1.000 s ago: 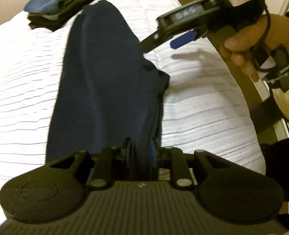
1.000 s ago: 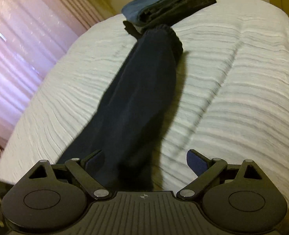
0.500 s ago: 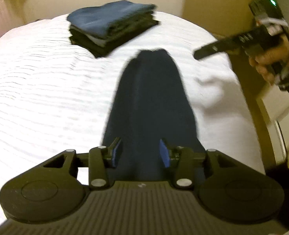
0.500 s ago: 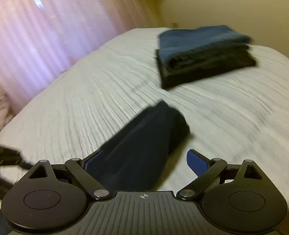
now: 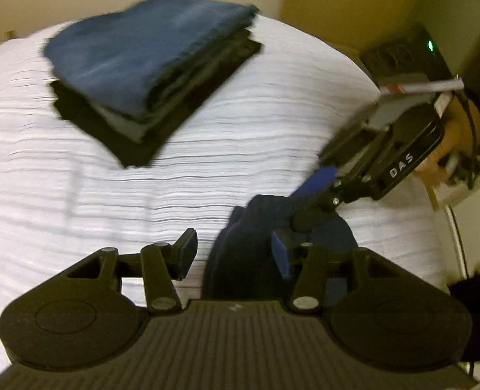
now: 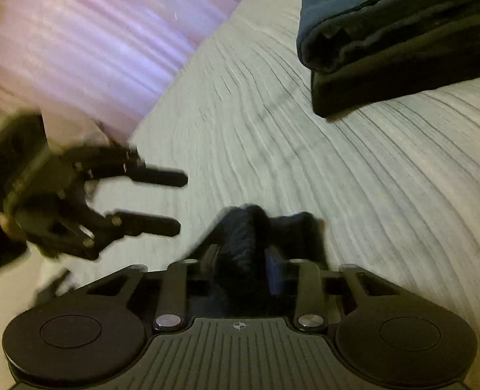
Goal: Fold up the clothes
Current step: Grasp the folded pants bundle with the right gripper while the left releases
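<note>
Left tool [image 5: 233, 253] released since 1 s ago, jaws apart. Right tool [image 6: 241, 256] now clamped on navy garment [image 5: 256, 227], bunched on bed [image 5: 77, 175] near folded stack [image 5: 149, 65]. Fold probably continuing.

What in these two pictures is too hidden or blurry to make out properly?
- Dark navy garment: left wrist view, its near part is hidden behind the left gripper; what kind of garment is unclear.
- Folded stack: right wrist view, cut off by the top and right edges.
- Right gripper: shut on the garment, the pinched part blurred.
- Hand: mostly hidden by the gripper body.
</note>
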### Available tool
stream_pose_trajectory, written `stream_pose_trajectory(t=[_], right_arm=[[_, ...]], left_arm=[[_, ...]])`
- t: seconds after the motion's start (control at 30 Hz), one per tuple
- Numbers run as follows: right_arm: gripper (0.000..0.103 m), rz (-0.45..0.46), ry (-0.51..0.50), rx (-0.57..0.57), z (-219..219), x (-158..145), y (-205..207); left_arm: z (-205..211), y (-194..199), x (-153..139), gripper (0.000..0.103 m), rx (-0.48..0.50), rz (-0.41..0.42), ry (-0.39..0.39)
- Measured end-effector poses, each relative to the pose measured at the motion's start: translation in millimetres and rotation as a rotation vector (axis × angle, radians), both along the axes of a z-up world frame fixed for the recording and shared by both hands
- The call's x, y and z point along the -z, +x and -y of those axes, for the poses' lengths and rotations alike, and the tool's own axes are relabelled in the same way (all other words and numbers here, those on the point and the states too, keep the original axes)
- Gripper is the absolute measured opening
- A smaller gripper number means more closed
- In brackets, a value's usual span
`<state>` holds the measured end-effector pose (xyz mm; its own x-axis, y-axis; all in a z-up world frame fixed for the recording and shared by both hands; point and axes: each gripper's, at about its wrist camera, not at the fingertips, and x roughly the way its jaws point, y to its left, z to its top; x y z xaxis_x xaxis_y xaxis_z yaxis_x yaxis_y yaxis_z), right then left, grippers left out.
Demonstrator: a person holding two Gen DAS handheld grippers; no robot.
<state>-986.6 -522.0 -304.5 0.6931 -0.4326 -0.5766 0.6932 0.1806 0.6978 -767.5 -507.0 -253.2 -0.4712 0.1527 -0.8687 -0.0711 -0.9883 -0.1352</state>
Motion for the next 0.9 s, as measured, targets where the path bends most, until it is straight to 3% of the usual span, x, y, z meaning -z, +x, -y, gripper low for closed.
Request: stream_pose_trajectory(t=[0.23, 0.27, 0.33, 0.43, 0.53, 0.7, 0.73, 0.77, 0.8, 0.83, 0.9], right_arm=[[0.02, -0.105, -0.155, -0.199, -37, -32, 10], [0.017, -0.112, -0.166, -0.221, -42, -35, 10], [0.015, -0.116, -0.175, -0.253, -53, -40, 8], [0.015, -0.116, -0.145, -0.291, -65, -39, 6], [0.015, -0.103, -0.105, -0.287, -71, -41, -5], [0.017, -0.051, -0.039, -0.132, -60, -43, -39], [0.019, -0.034, -0.032, -0.105, -54, -41, -43], [0.033, -0.032, -0.025, -0.097, -49, -40, -44], [0.062, -0.042, -0.023, -0.098, -43, -39, -40], [0.074, -0.047, -0.023, -0.107, -37, -38, -35], [0.079, -0.048, -0.005, -0.116, -25, -32, -22]], left_arm=[[-29, -8, 4, 0.049, 0.196, 0.059, 0.146], [-33, -9, 5, 0.045, 0.223, 0.067, 0.168], [-42, -12, 6, 0.024, 0.279, 0.084, 0.21], [-59, 0, 0, 0.012, 0.277, 0.064, 0.178], [-76, 14, -6, 0.01, 0.265, 0.04, 0.135], [-105, 37, -17, 0.008, 0.245, -0.001, 0.063], [-111, 41, -20, 0.008, 0.241, -0.009, 0.049], [-117, 46, -22, 0.008, 0.237, -0.017, 0.034], [-123, 50, -24, 0.008, 0.233, -0.025, 0.02], [-129, 54, -27, 0.008, 0.233, -0.032, 0.006], [-139, 56, -34, 0.008, 0.23, -0.044, -0.006]])
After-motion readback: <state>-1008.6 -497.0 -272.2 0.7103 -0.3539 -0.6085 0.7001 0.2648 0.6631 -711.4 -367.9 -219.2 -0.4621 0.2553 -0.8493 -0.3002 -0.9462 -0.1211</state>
